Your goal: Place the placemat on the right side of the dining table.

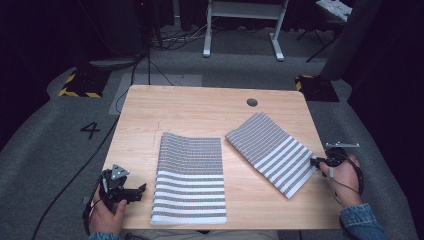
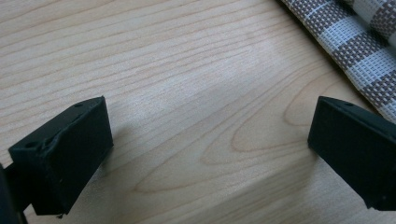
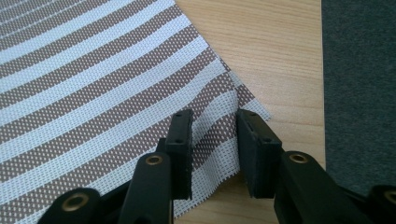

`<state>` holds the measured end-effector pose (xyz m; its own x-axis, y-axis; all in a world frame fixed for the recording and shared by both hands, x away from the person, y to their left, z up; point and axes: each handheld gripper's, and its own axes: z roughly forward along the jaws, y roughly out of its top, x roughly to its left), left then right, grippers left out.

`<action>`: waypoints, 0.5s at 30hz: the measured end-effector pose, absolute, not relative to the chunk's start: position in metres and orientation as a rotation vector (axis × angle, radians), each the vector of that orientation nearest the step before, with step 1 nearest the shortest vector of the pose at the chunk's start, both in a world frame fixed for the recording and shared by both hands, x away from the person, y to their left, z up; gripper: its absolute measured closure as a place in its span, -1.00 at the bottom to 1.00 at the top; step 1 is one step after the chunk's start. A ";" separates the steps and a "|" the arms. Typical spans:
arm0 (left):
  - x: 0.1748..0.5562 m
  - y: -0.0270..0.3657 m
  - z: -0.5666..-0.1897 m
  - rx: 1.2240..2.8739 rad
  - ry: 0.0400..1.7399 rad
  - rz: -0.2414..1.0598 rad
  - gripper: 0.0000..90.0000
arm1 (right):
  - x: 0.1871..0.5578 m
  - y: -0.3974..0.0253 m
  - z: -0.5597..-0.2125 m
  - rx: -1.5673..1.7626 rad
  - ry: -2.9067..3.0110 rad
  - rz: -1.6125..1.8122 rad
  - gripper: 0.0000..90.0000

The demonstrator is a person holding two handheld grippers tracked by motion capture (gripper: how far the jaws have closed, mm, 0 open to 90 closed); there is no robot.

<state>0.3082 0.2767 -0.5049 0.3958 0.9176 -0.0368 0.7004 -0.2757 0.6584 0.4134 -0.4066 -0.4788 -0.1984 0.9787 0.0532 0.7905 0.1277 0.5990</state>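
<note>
Two woven placemats with brown and white stripes lie on the wooden table (image 1: pixel 200 107). One placemat (image 1: pixel 190 175) lies straight at the middle front. The other placemat (image 1: pixel 272 150) lies turned at the right. My right gripper (image 1: pixel 314 161) is at that mat's near right corner. In the right gripper view the right gripper (image 3: pixel 215 114) is open, its jaws a narrow gap apart on either side of the mat's (image 3: pixel 93 84) slightly raised corner. My left gripper (image 1: pixel 140 191) sits at the front left and is wide open (image 2: pixel 210 121) over bare wood, with the middle mat's edge (image 2: pixel 355 42) just beyond.
A round cable hole (image 1: pixel 252 102) is in the table near its far right. The table's right edge (image 3: pixel 322 93) runs close beside the right gripper, grey floor beyond. A white desk frame (image 1: pixel 242 30) stands behind, and a cable (image 1: pixel 85 165) trails on the floor at the left.
</note>
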 end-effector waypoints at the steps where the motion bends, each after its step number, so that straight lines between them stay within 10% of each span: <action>1: 0.308 0.277 -0.505 2.063 1.377 0.474 -1.00 | 0.414 -0.406 -0.478 1.705 2.067 0.727 0.53; 4: 0.308 0.277 -0.505 2.063 1.377 0.474 -1.00 | 0.416 -0.407 -0.477 1.657 2.070 0.667 0.88; 15: 0.308 0.277 -0.505 2.063 1.377 0.474 -1.00 | 0.422 -0.415 -0.463 1.572 1.987 0.636 0.92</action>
<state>0.3082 0.2767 -0.5049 0.3957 0.9176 -0.0367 0.7004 -0.2757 0.6583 0.4218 -0.4148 -0.4632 -0.1882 0.9758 -0.1115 0.7299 0.2149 0.6489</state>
